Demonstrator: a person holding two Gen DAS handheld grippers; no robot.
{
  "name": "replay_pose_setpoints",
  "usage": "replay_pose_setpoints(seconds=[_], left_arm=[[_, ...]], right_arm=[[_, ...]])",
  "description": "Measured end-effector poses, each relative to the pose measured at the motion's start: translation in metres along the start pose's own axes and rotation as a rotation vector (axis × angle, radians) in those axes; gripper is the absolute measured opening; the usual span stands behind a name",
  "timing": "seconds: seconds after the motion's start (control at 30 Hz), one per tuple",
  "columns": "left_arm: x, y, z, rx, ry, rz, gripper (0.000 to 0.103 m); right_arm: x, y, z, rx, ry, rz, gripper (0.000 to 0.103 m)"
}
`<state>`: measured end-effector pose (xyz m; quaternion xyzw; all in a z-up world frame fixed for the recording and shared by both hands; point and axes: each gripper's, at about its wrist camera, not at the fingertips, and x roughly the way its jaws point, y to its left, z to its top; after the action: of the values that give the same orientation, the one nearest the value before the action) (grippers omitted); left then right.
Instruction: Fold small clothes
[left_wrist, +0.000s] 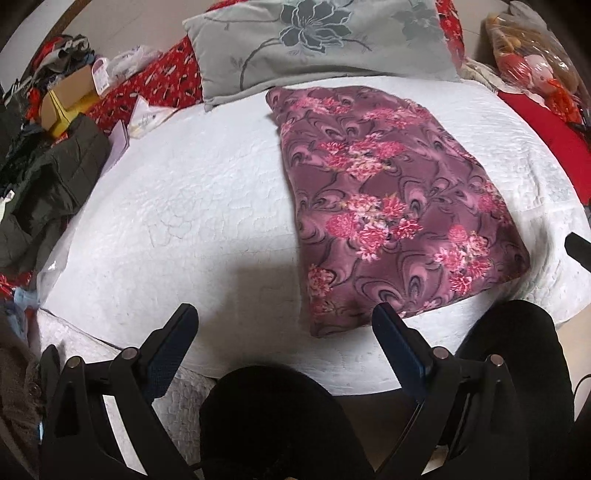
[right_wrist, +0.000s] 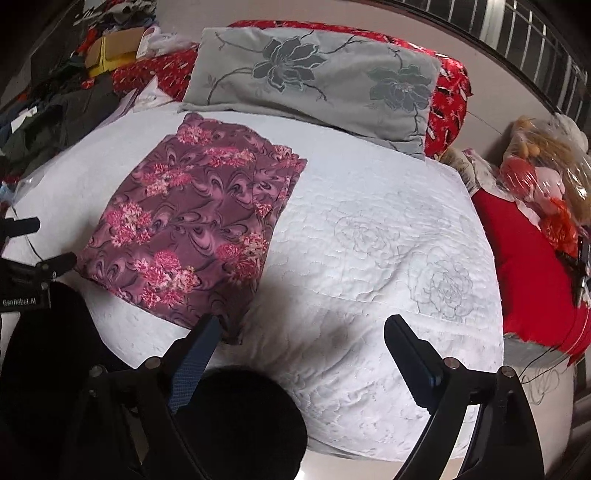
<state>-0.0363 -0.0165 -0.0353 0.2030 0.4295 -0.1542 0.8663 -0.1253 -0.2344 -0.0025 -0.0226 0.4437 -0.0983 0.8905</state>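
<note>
1. A folded floral garment (left_wrist: 399, 206) in mauve with pink flower clusters lies flat on the white quilted bed cover (left_wrist: 192, 206).
2. In the left wrist view the garment stretches from near the pillow at the far edge of the bed down to the near edge, toward the right half of the cover.
3. In the right wrist view the same garment (right_wrist: 195, 229) sits on the left part of the bed cover (right_wrist: 369, 258), with stacked layers showing along its far right corner.
4. The left tool (left_wrist: 286, 314) has its jaws spread wide and holds nothing; it hovers over the near edge of the bed, and its right finger (left_wrist: 399, 339) stands just beside the garment's near corner.
5. The right tool (right_wrist: 301, 326) is also spread wide and holds nothing; its left finger (right_wrist: 195, 354) overlaps the garment's near corner in the picture, though contact cannot be told.
6. A grey pillow (left_wrist: 317, 44) with a dark flower print rests at the far edge of the bed, just beyond the garment's far end.
7. A red patterned blanket (right_wrist: 448, 96) shows behind and beside the pillow.
8. A dark green jacket (left_wrist: 55, 170) lies heaped off the left edge of the bed, with a cardboard box (left_wrist: 70, 92) beyond it.
9. A doll in a plastic bag (right_wrist: 543, 177) sits off the right edge, above a red cloth (right_wrist: 528, 266).
10. The person's dark-clad knees (left_wrist: 266, 417) show at the bottom, between the tools' arms.
</note>
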Motion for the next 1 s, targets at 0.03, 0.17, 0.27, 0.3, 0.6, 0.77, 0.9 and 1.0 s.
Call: replay_pose_setpoints(seconds=[0.03,0.17,0.27,0.3,0.6,0.77,0.9,1.0], left_arm=[[-0.002,-0.001,0.0,0.001,-0.007,0.0,0.096],[-0.008,-0.002,0.002,-0.005,-0.018,-0.017,0.096],[-0.013,-0.003,0.004,-0.007,-0.035,-0.02,0.096],[-0.014,-0.004,0.004,-0.011,-0.038,-0.022,0.096],[-0.015,-0.01,0.008,-0.009,-0.035,-0.043,0.096],[-0.016,-0.013,0.011,-0.017,-0.037,-0.058,0.096],[-0.017,-0.014,0.013,-0.023,-0.041,-0.068,0.096],[-0.018,-0.015,0.015,-0.027,-0.041,-0.079,0.096]], right_arm=[[-0.001,0.001,0.0,0.004,-0.004,-0.001,0.093],[-0.005,0.001,0.001,0.017,-0.024,-0.003,0.094],[-0.006,0.0,0.002,0.035,-0.037,0.002,0.095],[-0.006,-0.001,0.002,0.04,-0.04,0.002,0.096],[-0.007,-0.004,0.007,0.07,-0.058,0.016,0.099],[-0.01,-0.006,0.012,0.079,-0.08,0.015,0.101],[-0.01,-0.008,0.016,0.085,-0.086,0.021,0.101],[-0.01,-0.01,0.018,0.092,-0.091,0.018,0.101]])
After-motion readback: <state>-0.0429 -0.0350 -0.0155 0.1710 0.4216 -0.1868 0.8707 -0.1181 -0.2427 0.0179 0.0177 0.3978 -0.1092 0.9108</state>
